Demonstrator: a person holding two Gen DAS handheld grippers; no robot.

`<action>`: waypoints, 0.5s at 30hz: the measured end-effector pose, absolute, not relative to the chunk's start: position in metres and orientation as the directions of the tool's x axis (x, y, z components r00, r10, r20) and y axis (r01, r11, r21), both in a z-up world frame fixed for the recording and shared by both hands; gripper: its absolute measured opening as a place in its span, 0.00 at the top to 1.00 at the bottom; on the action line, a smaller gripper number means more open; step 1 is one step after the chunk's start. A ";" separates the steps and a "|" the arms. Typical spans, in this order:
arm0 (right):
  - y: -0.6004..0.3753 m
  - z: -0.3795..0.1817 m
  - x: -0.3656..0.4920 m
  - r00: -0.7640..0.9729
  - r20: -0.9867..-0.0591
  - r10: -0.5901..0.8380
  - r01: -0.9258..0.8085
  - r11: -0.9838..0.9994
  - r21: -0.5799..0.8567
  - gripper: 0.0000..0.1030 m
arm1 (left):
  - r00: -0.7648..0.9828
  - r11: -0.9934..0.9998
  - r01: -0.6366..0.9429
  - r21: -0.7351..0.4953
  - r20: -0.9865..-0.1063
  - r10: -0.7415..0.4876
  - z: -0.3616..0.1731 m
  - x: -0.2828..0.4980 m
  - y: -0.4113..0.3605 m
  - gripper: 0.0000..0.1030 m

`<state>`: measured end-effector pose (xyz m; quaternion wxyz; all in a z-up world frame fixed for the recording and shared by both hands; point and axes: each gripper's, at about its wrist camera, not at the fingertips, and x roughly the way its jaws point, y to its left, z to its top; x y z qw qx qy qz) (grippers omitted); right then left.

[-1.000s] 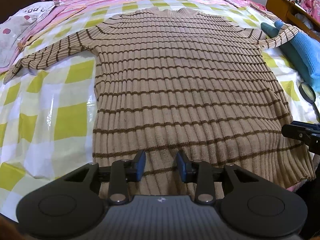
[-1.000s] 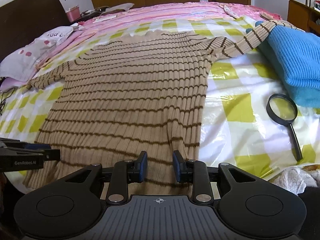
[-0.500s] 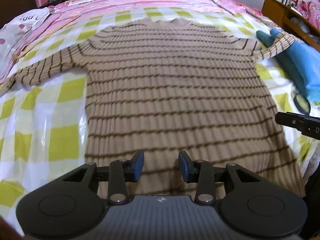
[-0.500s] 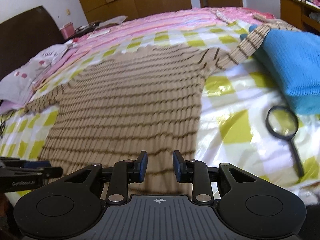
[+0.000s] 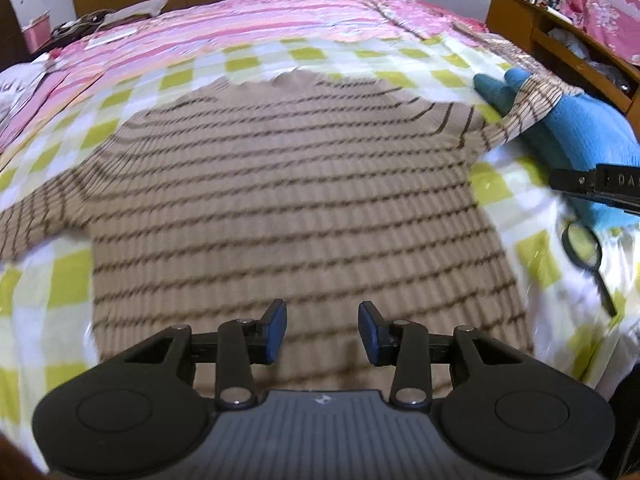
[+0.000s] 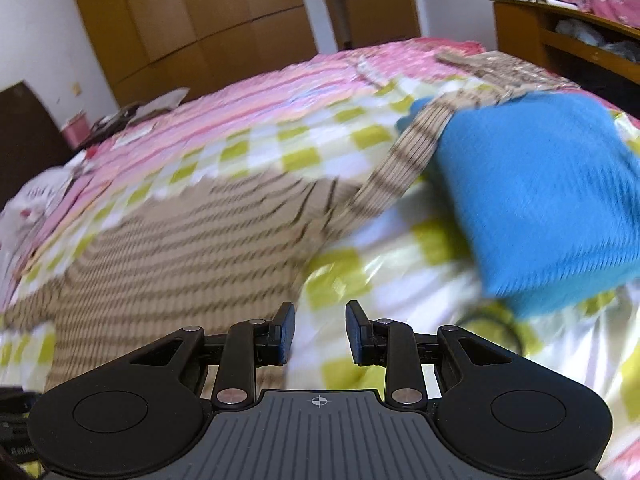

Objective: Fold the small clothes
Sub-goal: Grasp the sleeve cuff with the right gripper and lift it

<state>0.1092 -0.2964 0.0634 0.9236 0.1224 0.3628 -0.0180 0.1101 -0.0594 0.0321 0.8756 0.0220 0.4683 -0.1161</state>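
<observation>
I judged the step in hand to be the reach for the sleeves of the striped sweater (image 5: 288,200), which lay flat and spread on the bed (image 5: 280,56), its body ahead of and beneath the left tongs (image 5: 322,332) and ahead and to the left of the right tongs (image 6: 320,334). To fold it well, I reckoned each pair of tongs should take a sleeve near the cuff, pinch only the knit and not the slick checked sheet (image 6: 360,268) under it, then carry the sleeve across the chest without dragging the body askew. The right sleeve (image 6: 404,164) lay ahead of my right tongs, draped up against the blue folded garment (image 6: 536,196), so I expected I would need to lift it clear of that pile before drawing it in. The left sleeve (image 5: 36,224) stretched away well to the left of the left tongs. A magnifying glass (image 5: 584,248) lay on the sheet to the right of the left tongs, worth avoiding. Both views were blurred. The left tongs stood spread with nothing between the pads, hovering above the sweater's lower body; their jaws had just been opening a little. The right tongs stood parted too, holding nothing, above the sheet just beside the sweater's right edge.
</observation>
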 end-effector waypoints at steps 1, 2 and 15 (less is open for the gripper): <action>-0.302 0.066 0.114 0.741 -0.670 0.049 0.131 0.968 0.216 0.73 | 0.539 0.970 0.231 -0.072 -0.821 -0.189 0.034 0.115 -0.064 0.57; -0.308 0.069 0.119 0.746 -0.665 0.041 0.141 0.966 0.217 0.73 | 0.544 0.968 0.238 -0.073 -0.816 -0.196 0.035 0.120 -0.070 0.57; -0.365 0.094 0.171 0.781 -0.623 -0.040 0.230 0.946 0.227 0.73 | 0.565 0.949 0.308 -0.071 -0.788 -0.242 0.047 0.164 -0.122 0.57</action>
